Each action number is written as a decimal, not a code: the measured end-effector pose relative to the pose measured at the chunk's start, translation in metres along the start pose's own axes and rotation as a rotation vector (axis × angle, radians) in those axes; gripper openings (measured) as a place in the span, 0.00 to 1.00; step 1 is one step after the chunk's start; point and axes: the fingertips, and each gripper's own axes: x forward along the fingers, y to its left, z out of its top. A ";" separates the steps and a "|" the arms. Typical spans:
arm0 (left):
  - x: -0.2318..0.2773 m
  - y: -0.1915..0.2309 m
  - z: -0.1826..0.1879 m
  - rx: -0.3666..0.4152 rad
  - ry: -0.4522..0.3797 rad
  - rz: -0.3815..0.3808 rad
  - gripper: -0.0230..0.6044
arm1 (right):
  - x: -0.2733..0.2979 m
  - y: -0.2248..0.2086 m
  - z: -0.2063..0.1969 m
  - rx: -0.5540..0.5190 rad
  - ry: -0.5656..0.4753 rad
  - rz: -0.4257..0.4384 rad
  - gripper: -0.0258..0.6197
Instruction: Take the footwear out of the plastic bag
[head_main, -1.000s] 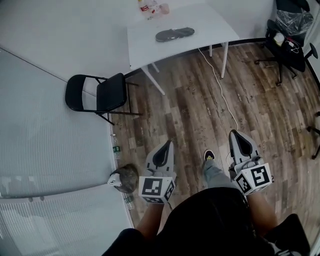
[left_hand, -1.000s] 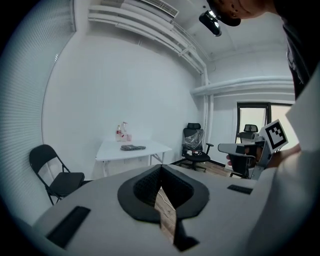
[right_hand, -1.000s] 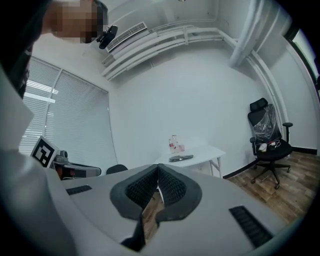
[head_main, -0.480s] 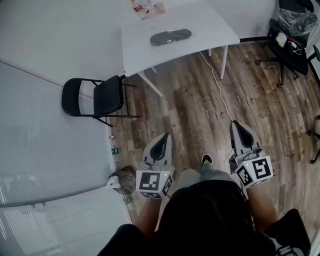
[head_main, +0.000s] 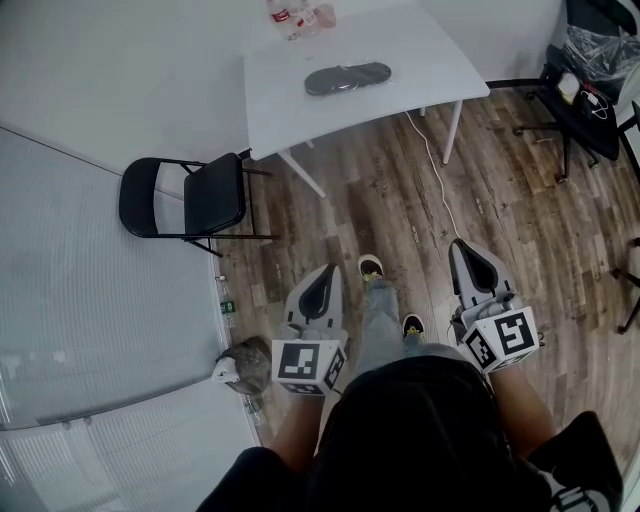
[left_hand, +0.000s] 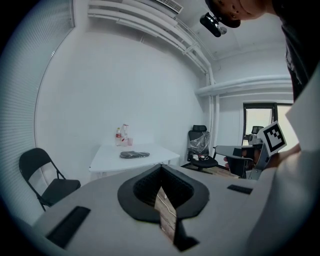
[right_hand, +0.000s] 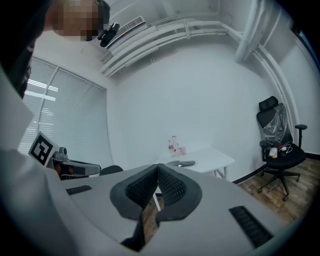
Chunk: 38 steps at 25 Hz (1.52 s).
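Observation:
Dark flat footwear (head_main: 347, 78) lies on the white table (head_main: 420, 50) at the far side of the room; at this distance I cannot make out a plastic bag around it. It also shows small in the left gripper view as the footwear (left_hand: 134, 155) and in the right gripper view as the footwear (right_hand: 181, 163). My left gripper (head_main: 329, 270) and right gripper (head_main: 459, 245) are held low in front of the person's body, far from the table. Both are shut, with nothing between their jaws.
Bottles (head_main: 295, 15) stand at the table's far edge. A black folding chair (head_main: 185, 200) is left of the table, and a black office chair (head_main: 578, 90) is at the right. A white cable (head_main: 440, 190) runs across the wooden floor. A grey bundle (head_main: 250, 362) lies by the left wall.
The person has stepped forward toward the table, one foot now out in front. Both grippers have come along, still shut, and the table sits slightly nearer.

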 end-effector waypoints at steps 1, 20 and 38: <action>0.008 0.006 0.000 -0.003 -0.001 -0.005 0.07 | 0.007 -0.002 -0.001 -0.009 0.005 -0.004 0.06; 0.206 0.185 0.060 -0.008 0.002 -0.061 0.07 | 0.271 -0.026 0.030 -0.117 0.091 0.003 0.06; 0.310 0.273 0.082 0.138 0.009 -0.106 0.07 | 0.385 -0.045 0.025 -0.164 0.128 -0.089 0.07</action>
